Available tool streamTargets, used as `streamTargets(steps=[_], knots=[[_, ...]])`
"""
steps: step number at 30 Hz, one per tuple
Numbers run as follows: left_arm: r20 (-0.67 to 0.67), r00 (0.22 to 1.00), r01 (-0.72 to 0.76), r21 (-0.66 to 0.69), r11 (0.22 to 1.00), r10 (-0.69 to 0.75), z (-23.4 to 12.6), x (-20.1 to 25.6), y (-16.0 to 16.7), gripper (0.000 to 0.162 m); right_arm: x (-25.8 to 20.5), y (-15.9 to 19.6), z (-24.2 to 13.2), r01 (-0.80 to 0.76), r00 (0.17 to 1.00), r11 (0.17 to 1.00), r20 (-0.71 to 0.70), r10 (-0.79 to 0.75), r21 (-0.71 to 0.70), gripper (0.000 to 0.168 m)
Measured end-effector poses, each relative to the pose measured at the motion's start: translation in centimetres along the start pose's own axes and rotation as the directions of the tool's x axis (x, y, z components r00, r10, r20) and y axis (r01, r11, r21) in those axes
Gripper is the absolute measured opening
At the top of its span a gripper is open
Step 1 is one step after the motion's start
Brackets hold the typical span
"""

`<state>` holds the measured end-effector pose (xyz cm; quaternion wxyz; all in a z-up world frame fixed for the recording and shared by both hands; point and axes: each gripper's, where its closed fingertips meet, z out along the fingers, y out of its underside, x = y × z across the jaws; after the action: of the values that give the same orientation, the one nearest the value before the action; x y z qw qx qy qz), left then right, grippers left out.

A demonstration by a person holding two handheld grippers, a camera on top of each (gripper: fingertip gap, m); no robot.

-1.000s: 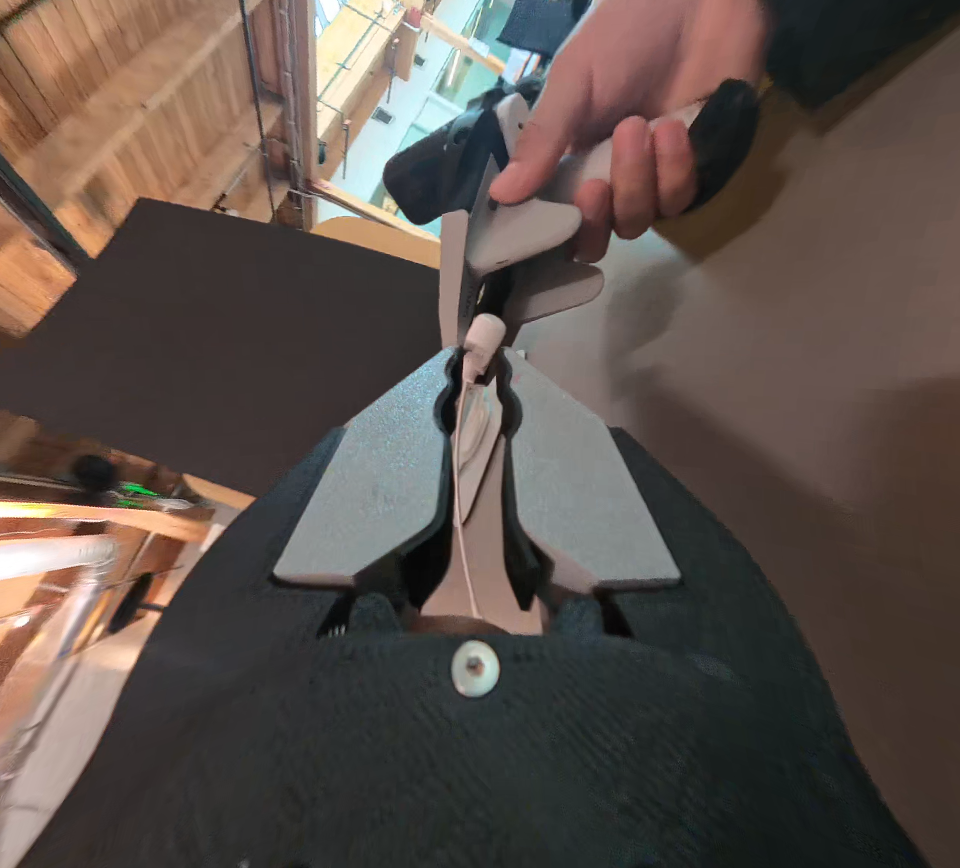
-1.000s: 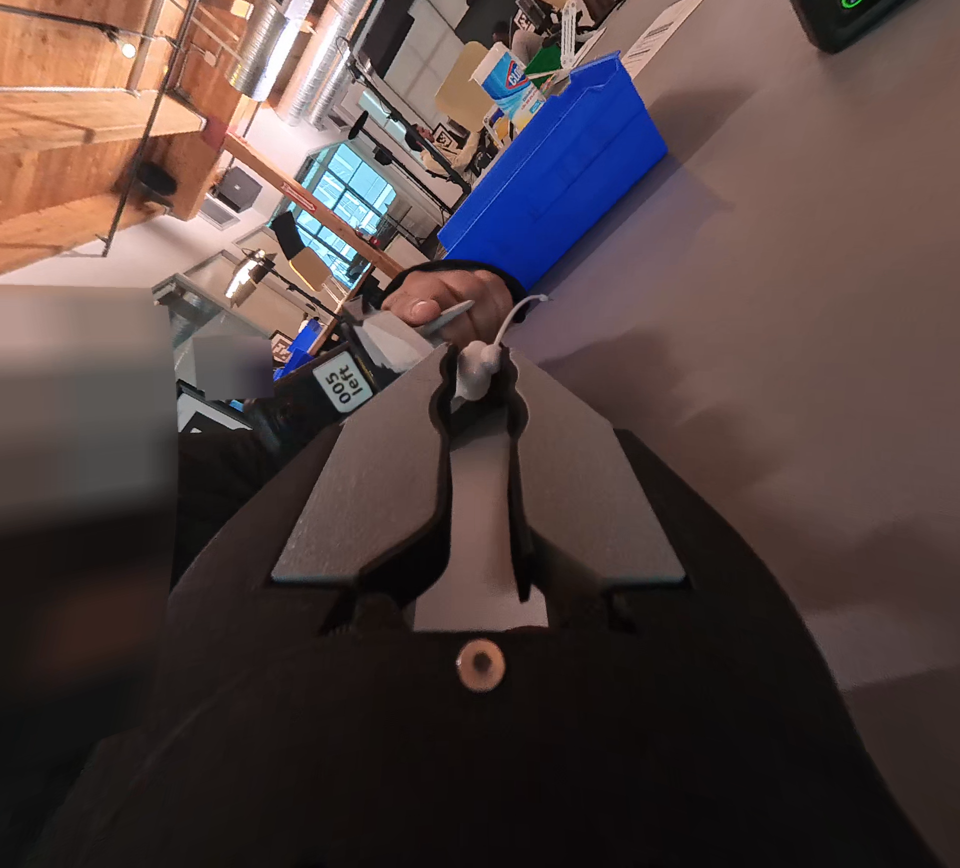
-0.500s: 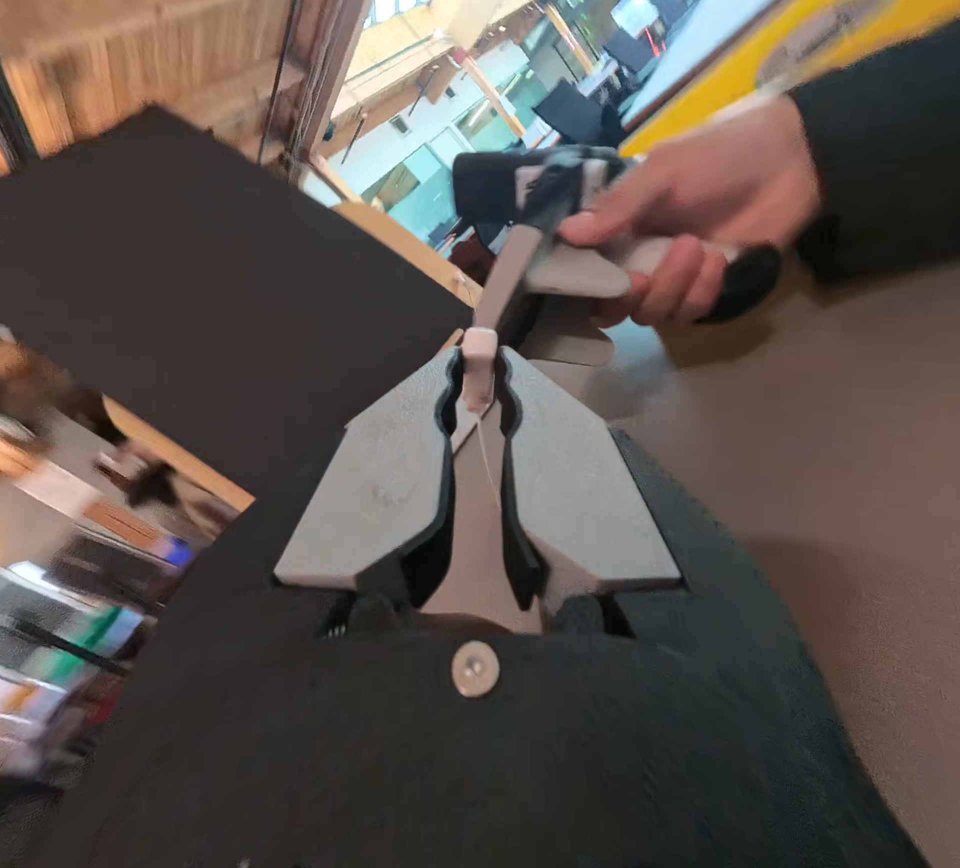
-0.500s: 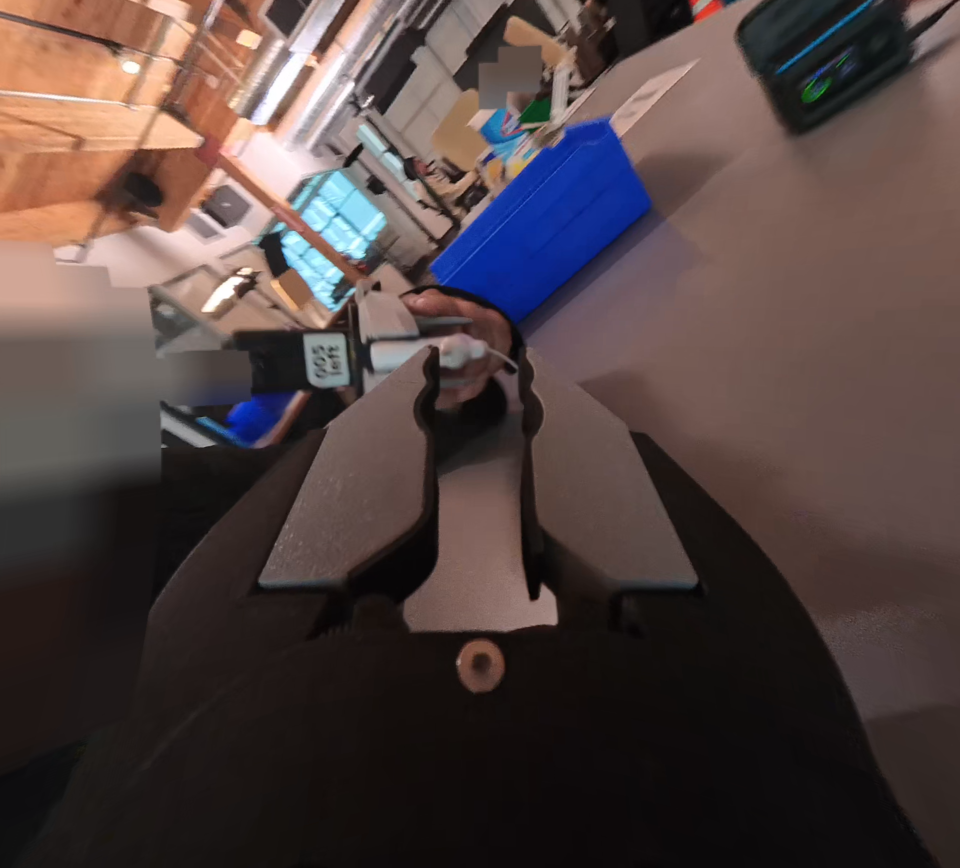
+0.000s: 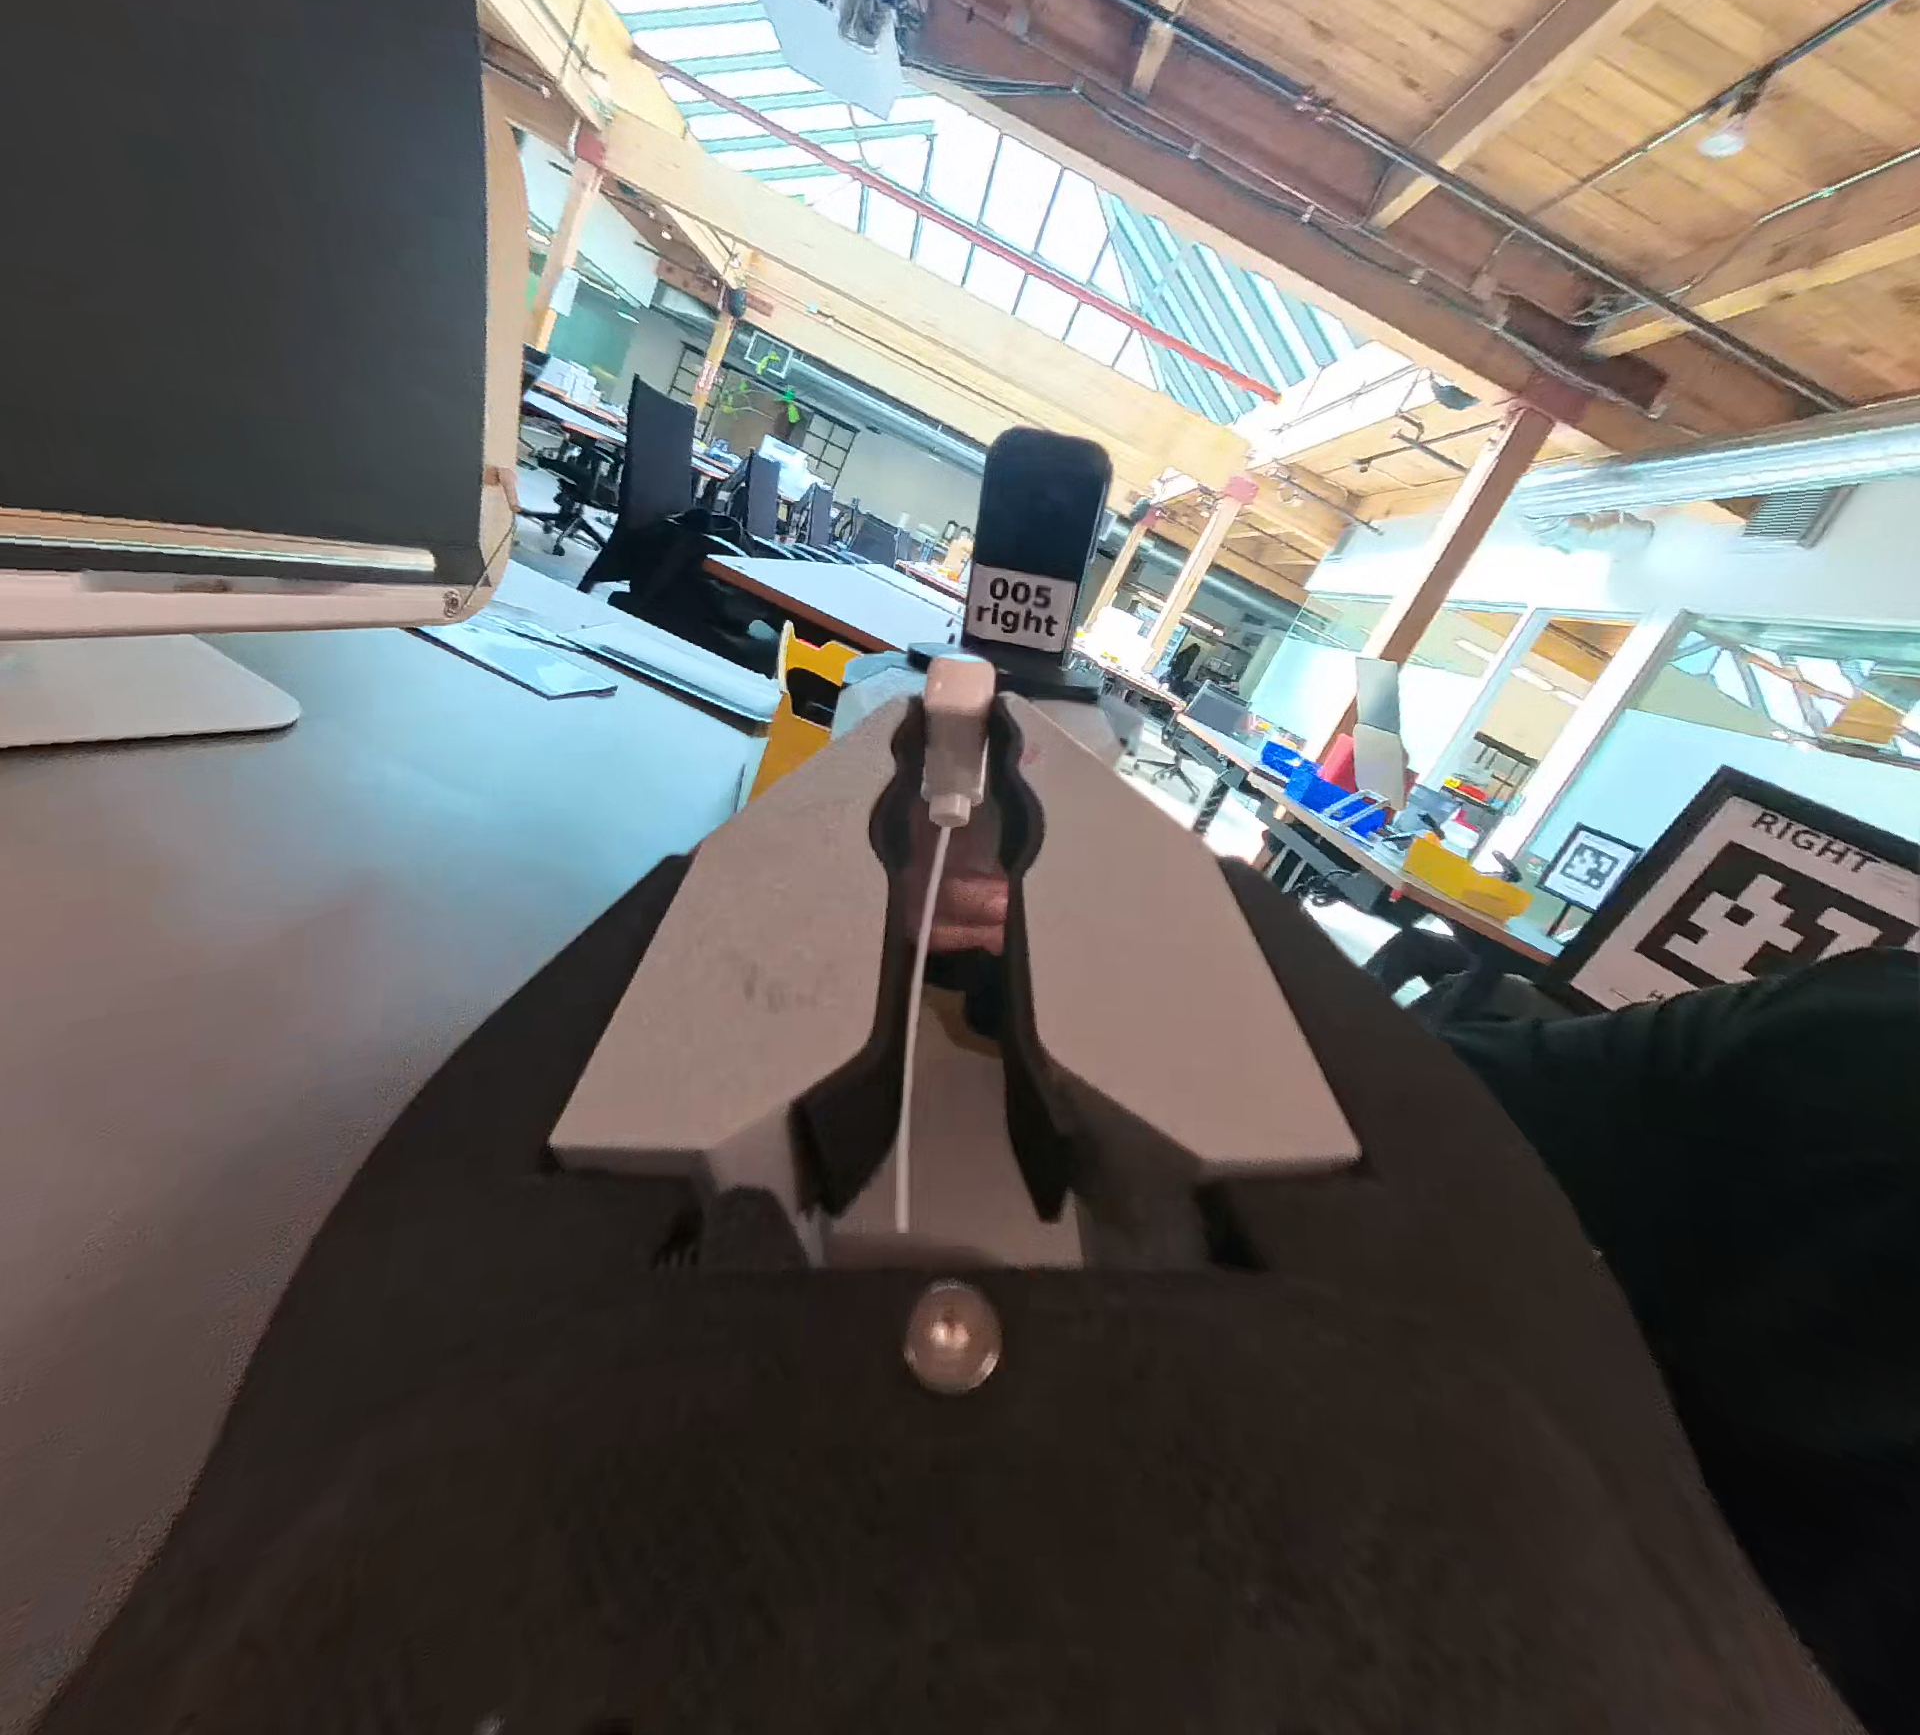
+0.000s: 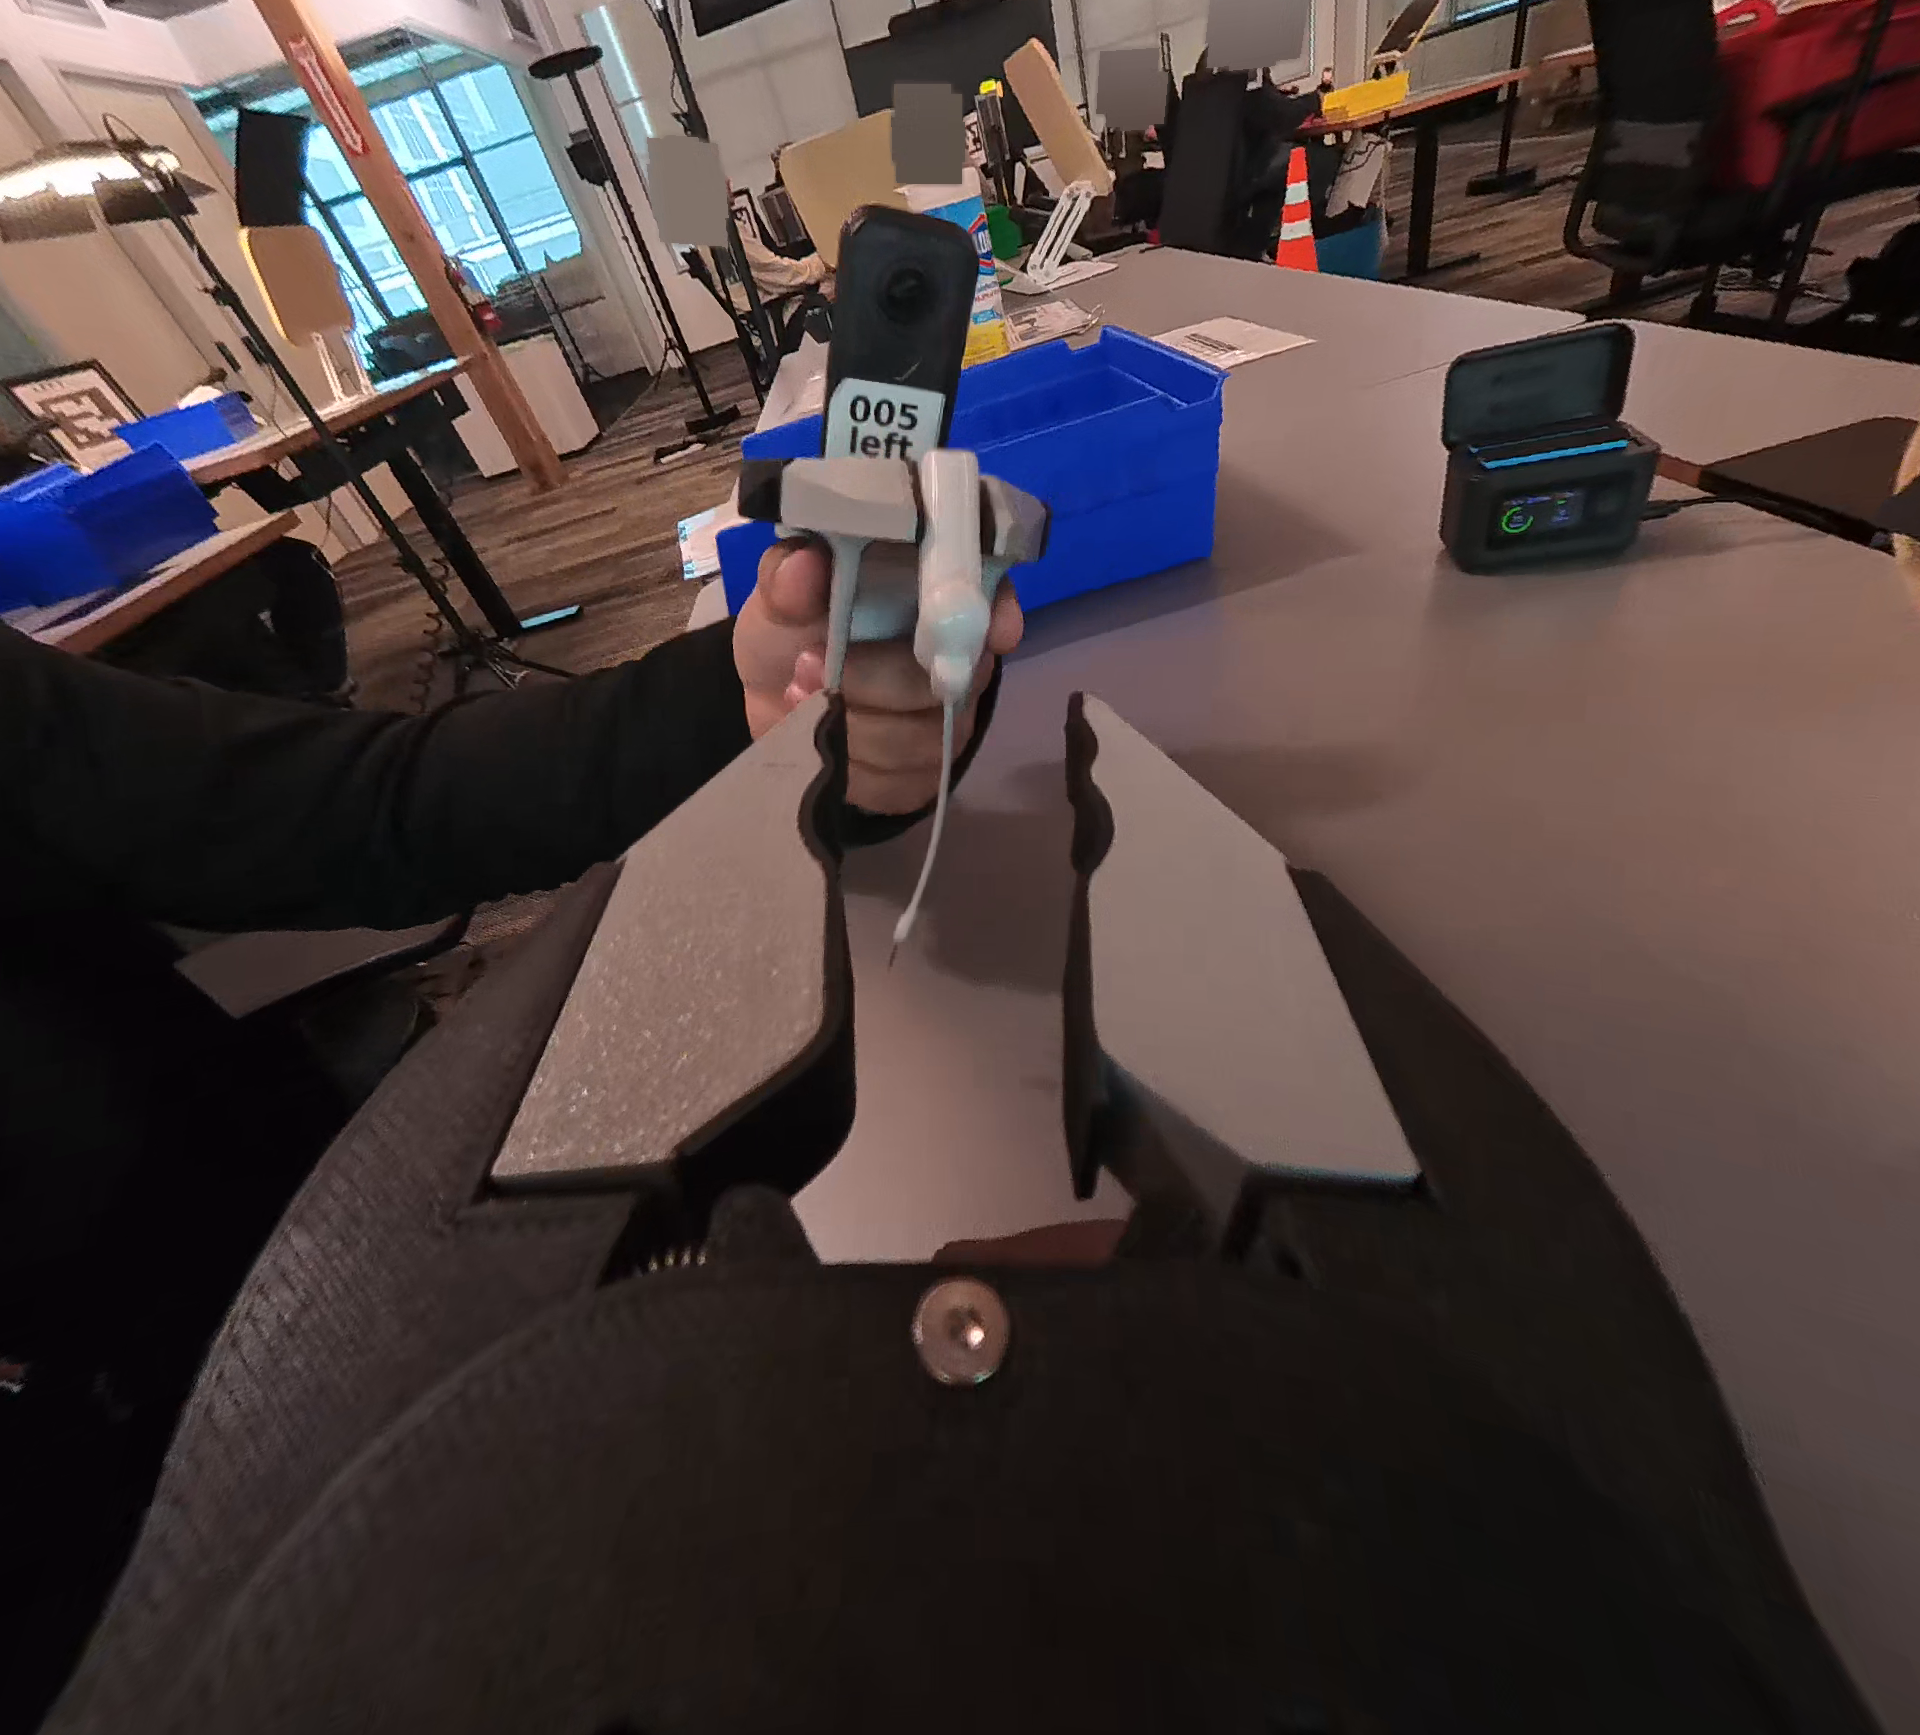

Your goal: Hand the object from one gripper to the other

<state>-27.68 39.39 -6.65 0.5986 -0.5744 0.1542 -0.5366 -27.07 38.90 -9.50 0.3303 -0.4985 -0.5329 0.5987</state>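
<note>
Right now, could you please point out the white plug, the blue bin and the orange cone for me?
white plug [image 5: 958, 729]: left wrist view, on its body between the tongs.
blue bin [image 6: 1117, 470]: right wrist view, on its front wall.
orange cone [image 6: 1297, 215]: right wrist view, on its middle.

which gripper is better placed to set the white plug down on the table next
Left. The left gripper is shut on the white plug, its cable hanging free. The right gripper is open and empty, facing it above the grey table, so it would need another handover first.
</note>
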Motion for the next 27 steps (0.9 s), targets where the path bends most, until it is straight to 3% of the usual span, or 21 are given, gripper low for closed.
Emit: streamTargets(steps=[2, 4, 6, 9, 10, 11, 15, 18, 19, 25, 27], knots=[[0.012, 1.0, -0.01, -0.063, 0.998, 0.011, 0.5, -0.2, 1.4, 0.01, 0.0, -0.5, -0.1, -0.013, 1.0, 0.999, 0.005, 0.012, 0.036, 0.032], [0.019, 0.999, -0.039, -0.093, 0.995, 0.041, 0.9, -0.3, 2.2, 0.01, -0.1, -0.7, -0.5, -0.035, 0.999, 0.998, 0.021, 0.034, 0.051, 0.008], [0.018, 0.999, -0.048, -0.098, 0.994, 0.05, 1.1, -0.2, 2.4, 0.01, 0.2, -0.9, -1.0, -0.082, 0.996, 0.995, 0.037, 0.08, 0.056, 0.0], [0.012, 0.999, -0.051, -0.077, 0.996, 0.053, 0.9, -0.1, 1.9, 0.01, 0.2, -2.2, -2.1, -0.125, 0.99, 0.982, 0.077, 0.115, 0.14, 0.0], [0.006, 0.999, -0.046, -0.071, 0.996, 0.046, 0.8, 0.0, 1.8, 0.01, 0.2, -2.5, -2.4, -0.139, 0.988, 0.978, 0.085, 0.127, 0.156, 0.013], [0.01, 0.999, -0.048, -0.057, 0.997, 0.048, 0.7, 0.0, 1.5, 0.01, 0.1, -2.7, -2.5, -0.153, 0.985, 0.975, 0.099, 0.139, 0.158, 0.024], [0.003, 0.999, -0.048, -0.039, 0.998, 0.048, 0.7, 0.1, 1.3, 0.009, -0.5, -1.4, -1.5, -0.119, 0.988, 0.989, 0.109, 0.11, 0.083, 0.027], [-0.005, 0.999, -0.043, -0.043, 0.998, 0.043, 0.9, 0.2, 1.5, 0.009, -0.6, 0.4, -0.1, -0.074, 0.994, 0.997, 0.08, 0.075, -0.015, 0.023], [-0.001, 0.999, -0.041, -0.05, 0.998, 0.041, 1.0, 0.2, 1.7, 0.01, -0.6, 0.6, 0.0, -0.048, 0.997, 0.999, 0.062, 0.05, -0.023, 0.009], [0.037, 0.999, -0.035, -0.072, 0.997, 0.038, 0.7, -0.7, 1.7, 0.012, 0.3, -1.1, -1.0, 0.015, 0.999, 0.999, -0.04, -0.014, 0.043, 0.009], [0.079, 0.995, -0.06, -0.089, 0.994, 0.067, 0.5, -1.4, 1.8, 0.027, 1.6, -2.3, -2.2, 0.044, 0.989, 0.995, -0.147, -0.031, 0.087, 0.009]])
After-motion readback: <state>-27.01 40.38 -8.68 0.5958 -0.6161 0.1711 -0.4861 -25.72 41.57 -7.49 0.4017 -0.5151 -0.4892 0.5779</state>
